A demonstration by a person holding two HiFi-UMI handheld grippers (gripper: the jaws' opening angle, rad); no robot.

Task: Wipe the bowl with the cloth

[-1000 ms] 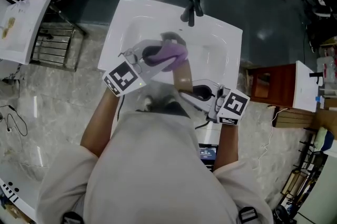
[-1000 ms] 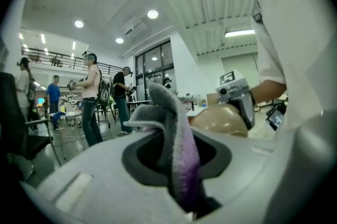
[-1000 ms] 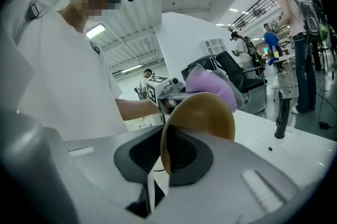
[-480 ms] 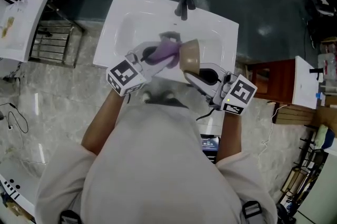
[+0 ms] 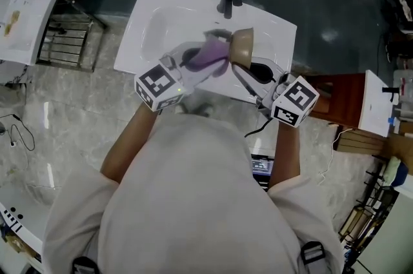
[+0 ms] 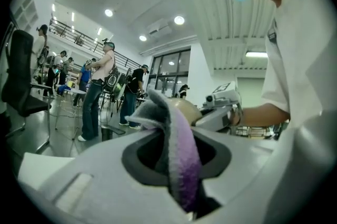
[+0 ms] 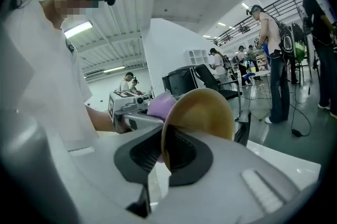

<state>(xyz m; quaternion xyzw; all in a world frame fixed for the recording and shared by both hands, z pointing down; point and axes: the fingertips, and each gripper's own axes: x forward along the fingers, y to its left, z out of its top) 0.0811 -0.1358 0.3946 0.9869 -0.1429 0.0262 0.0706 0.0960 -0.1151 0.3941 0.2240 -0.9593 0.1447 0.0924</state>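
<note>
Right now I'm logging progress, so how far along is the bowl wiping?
Done: both things are picked up. The right gripper is shut on the rim of the tan round bowl; the left gripper is shut on the purple-grey cloth. In hand: the cloth sits against the bowl, held above the white sink. Left: finishing the wipe; how much is already wiped cannot be told.
</note>
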